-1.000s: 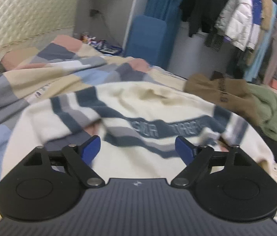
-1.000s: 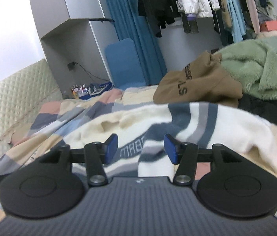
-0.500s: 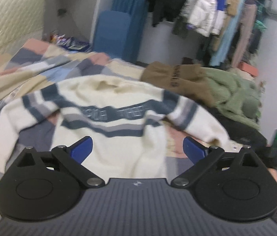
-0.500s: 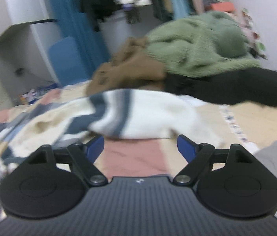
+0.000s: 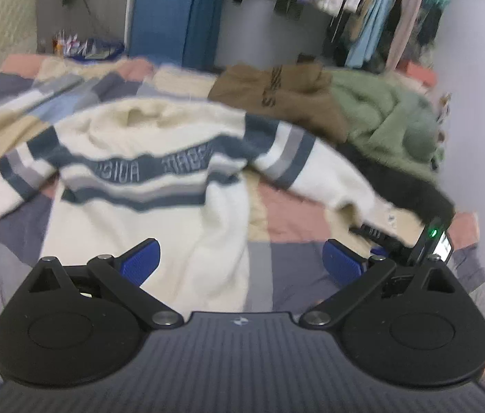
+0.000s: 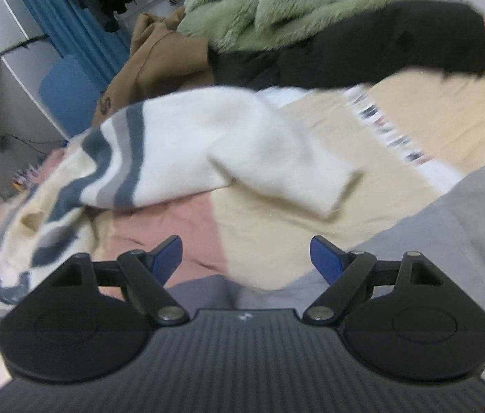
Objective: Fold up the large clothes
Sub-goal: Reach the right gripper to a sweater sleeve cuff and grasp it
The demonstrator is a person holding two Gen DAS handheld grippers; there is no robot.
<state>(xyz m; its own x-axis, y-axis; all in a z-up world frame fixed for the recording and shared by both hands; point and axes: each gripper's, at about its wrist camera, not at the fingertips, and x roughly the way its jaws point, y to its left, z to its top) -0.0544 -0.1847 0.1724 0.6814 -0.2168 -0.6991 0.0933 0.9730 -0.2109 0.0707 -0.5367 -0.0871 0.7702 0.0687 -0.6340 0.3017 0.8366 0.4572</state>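
The cream knitted sweater with navy and grey stripes [image 5: 146,179] lies spread face-up on the patchwork bed [image 5: 294,261], sleeves out, no fold made. Left claw [image 5: 239,263] and right claw [image 6: 246,258] both gape wide and empty, jaws having just been opening; all folding remains.

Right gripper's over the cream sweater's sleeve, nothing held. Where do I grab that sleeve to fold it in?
Take the sleeve at its cuff end, coming in from the near side over the bare patchwork bedspread. The cuff lies flat and free at the sleeve's tip, clear of the black garment, and points toward the right gripper, which stands open in front of it.
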